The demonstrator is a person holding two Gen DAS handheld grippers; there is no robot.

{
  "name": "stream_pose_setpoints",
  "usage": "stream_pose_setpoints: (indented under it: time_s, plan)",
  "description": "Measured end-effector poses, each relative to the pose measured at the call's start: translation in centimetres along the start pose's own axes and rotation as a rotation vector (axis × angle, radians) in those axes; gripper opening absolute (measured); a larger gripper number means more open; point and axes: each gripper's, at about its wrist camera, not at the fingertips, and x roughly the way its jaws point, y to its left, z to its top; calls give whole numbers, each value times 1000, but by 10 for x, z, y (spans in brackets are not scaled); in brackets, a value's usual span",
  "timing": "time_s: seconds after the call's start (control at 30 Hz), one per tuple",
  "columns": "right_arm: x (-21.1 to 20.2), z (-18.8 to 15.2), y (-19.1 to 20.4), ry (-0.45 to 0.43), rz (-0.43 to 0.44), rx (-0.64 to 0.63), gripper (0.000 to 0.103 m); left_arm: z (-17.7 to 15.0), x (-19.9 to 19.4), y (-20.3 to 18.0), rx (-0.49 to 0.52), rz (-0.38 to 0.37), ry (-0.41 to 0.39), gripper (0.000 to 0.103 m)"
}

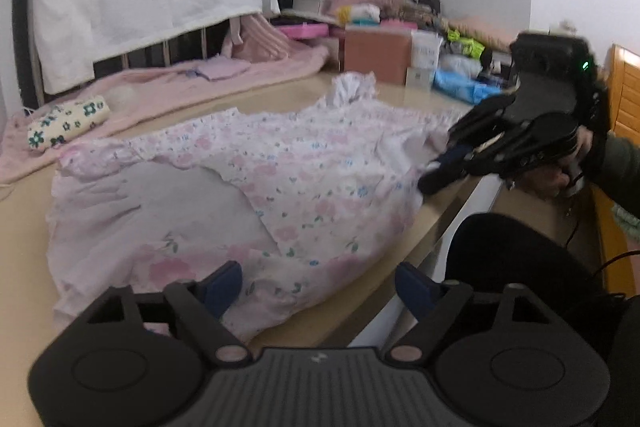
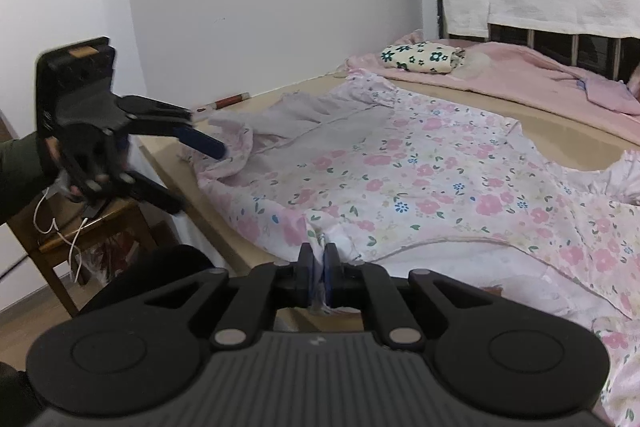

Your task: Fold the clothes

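Right gripper [image 2: 319, 275] clamped on dress [image 2: 420, 171] hem at tabletop [image 1: 400, 259] edge. Left gripper [image 1: 318, 287] jaws apart over the hem, empty. Step: gripping for first fold; next, left must close on cloth.

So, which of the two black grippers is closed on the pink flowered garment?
The right gripper: its blue pads pinch the pink flowered garment. The left gripper stands open, gripping nothing.

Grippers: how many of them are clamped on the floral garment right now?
1. The right gripper is shut on the floral garment at its near edge. The left gripper is open above the garment's hem, gripping nothing.
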Motion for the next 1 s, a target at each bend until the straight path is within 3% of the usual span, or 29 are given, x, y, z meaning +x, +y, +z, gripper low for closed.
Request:
stream_pose_setpoints:
  time_s: [0.03, 0.1, 0.13, 0.2, 0.23, 0.27, 0.37, 0.5, 0.53, 0.57, 0.67, 0.83, 0.97, 1.0]
  plan:
    - [-1, 0, -1, -4, -5, -3, 5, 1, 4, 3, -10, -3, 11, 65]
    - [-3, -2, -3, -24, -22, -17, 12, 4, 8, 9, -29, -2, 23, 39]
    - [-5, -3, -3, -37, -31, -25, 18, 5, 9, 12, -40, 0, 25, 35]
    - [-12, -7, -1, -83, -47, -71, 71, 5, 7, 20, -64, -20, 30, 25]
    - [-13, -9, 2, -97, -59, -107, 79, 5, 7, 22, -69, -28, 32, 24]
    - [-14, -11, 6, -111, -70, -144, 81, 5, 6, 24, -75, -37, 34, 24]
    - [-7, -16, 11, -86, -69, -216, 79, 8, 5, 26, -81, -48, 50, 21]
    - [-1, -22, 4, -49, -14, -194, 48, 6, -1, 23, -71, -60, 71, 15]
    - [-3, -23, 1, -47, 10, -168, 37, 6, -3, 23, -82, -77, 77, 15]
    - [-7, -21, -4, -44, 32, -129, 3, 7, -5, 24, -96, -104, 85, 13]
    - [-14, -14, -20, -3, 95, -31, 1, 14, -10, 27, -117, -157, 75, 6]
    - [-13, 18, -57, -47, 174, 148, 2, 52, 9, 57, -107, -110, 66, 6]
    - [20, 54, -90, 33, 89, 239, 2, 83, 51, 79, -63, 14, 134, 7]
    - [30, 61, -95, 60, 36, 243, 2, 88, 61, 84, -71, 53, 147, 15]
